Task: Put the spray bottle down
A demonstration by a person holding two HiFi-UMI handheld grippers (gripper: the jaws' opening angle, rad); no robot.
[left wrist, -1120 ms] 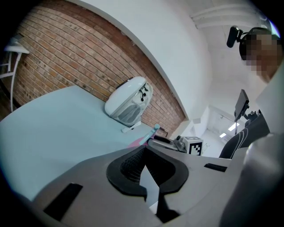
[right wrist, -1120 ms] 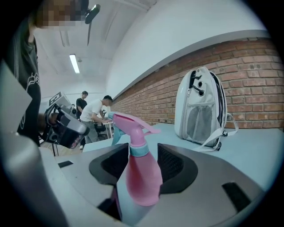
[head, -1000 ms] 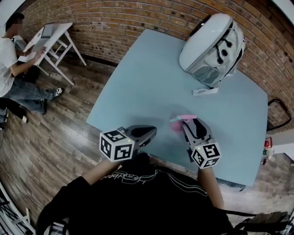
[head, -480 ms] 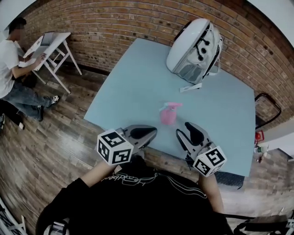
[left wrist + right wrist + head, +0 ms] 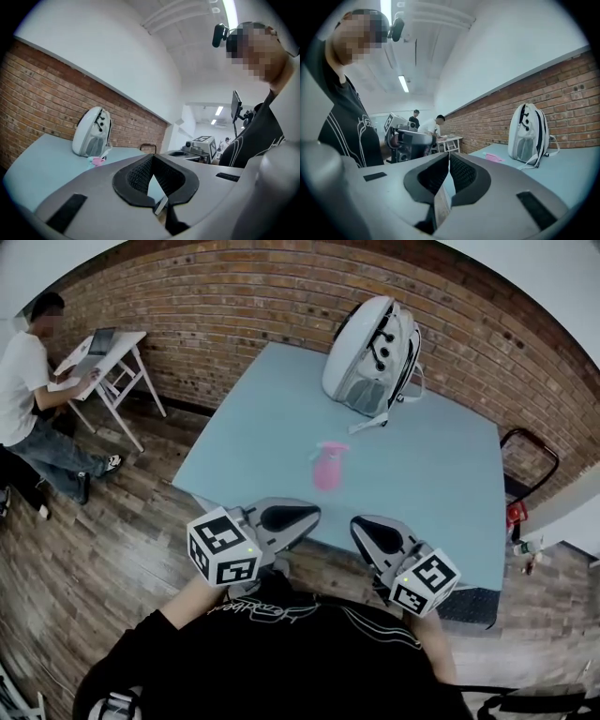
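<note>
The pink spray bottle stands on the pale blue table, near its front middle, with nothing touching it. It shows small and far off in the left gripper view and in the right gripper view. My left gripper hangs shut and empty at the table's near edge, short of the bottle. Beside it my right gripper is closing, its jaws meeting with nothing between them. Both are held back close to the person's chest.
A white backpack stands at the table's far end, before the brick wall. A person sits at a small white folding table at far left. A black chair is at the right, on the wooden floor.
The right gripper let go of the pink bottle, which stays standing on the table, then shut its jaws. Both grippers drew back from the table toward the person and rose.
</note>
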